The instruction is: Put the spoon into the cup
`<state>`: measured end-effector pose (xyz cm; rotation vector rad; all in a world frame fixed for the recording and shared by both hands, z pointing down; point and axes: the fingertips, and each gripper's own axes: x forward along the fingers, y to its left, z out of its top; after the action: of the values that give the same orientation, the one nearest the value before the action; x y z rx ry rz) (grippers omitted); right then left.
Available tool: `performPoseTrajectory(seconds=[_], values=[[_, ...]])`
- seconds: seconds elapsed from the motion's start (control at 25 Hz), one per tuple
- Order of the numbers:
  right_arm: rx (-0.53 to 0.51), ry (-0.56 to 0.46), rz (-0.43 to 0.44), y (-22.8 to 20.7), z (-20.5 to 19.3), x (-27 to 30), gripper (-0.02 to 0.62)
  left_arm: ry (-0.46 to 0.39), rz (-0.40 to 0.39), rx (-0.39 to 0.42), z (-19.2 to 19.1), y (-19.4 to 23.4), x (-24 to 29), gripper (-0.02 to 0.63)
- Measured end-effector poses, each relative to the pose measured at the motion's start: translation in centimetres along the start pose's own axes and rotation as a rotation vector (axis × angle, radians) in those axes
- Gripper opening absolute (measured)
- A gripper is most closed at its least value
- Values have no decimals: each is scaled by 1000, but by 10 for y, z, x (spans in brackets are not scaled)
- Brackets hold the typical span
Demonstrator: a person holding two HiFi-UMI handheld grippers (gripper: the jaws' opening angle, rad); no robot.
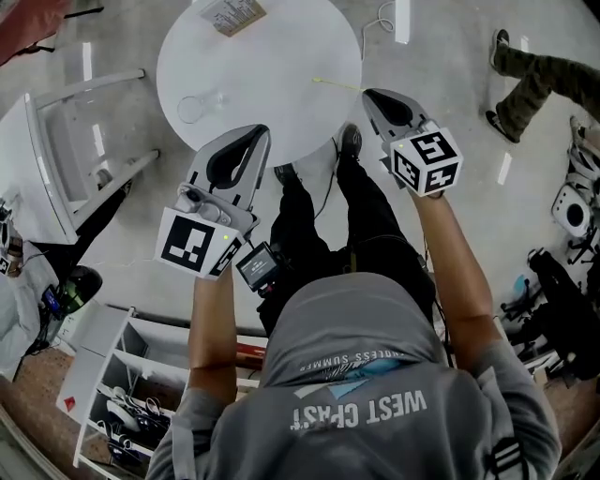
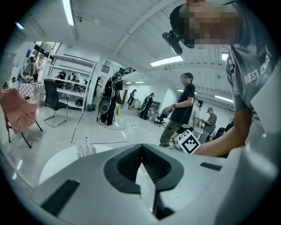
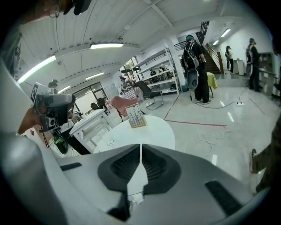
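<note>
On the left of the head view, a white flat-topped rectangular stand (image 1: pixel 37 169) sits on the glossy grey floor (image 1: pixel 450 56). Beside it is the round, smooth white table (image 1: pixel 272 56). A small clear glass cup (image 1: pixel 200 107) stands upright and empty near the table's left front edge. At the far rim is a squat cardboard box of printed cards (image 1: pixel 230 14).

The left gripper (image 1: pixel 255 134) has a matte grey wedge-shaped shell and hangs over the table's front edge, just right of the cup. In the left gripper view its 2 ribbed black pads (image 2: pixel 127 165) meet at the tips with nothing between them.

Further right, a thin pale yellow sliver lies flat near the table's right edge, well apart from the cup. It is probably the spoon (image 1: pixel 337 84), though it is too slim to show a bowl.

The right gripper (image 1: pixel 370 95) has its nose just beside that sliver's right end. Its black pads (image 3: pixel 153 165) are pressed together and hold nothing. A marker cube (image 1: pixel 427 161) sits behind its jaws.
</note>
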<state>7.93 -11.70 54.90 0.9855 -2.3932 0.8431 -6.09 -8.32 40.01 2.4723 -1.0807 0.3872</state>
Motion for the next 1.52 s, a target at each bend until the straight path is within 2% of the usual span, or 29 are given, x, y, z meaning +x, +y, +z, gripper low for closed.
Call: performPoseTrajectory(seconds=[0.36, 0.76, 1.12, 1.52], values=[[116, 50, 6, -25, -40, 22, 9, 32, -10, -17, -12, 4, 13, 3], [283, 60, 13, -47, -71, 43, 106, 62, -18, -32, -23, 10, 23, 3], [435, 21, 45, -59, -90, 53, 153, 85, -16, -45, -37, 9, 21, 3], [517, 8, 87, -66, -105, 64, 158, 99, -17, -54, -48, 5, 23, 3]])
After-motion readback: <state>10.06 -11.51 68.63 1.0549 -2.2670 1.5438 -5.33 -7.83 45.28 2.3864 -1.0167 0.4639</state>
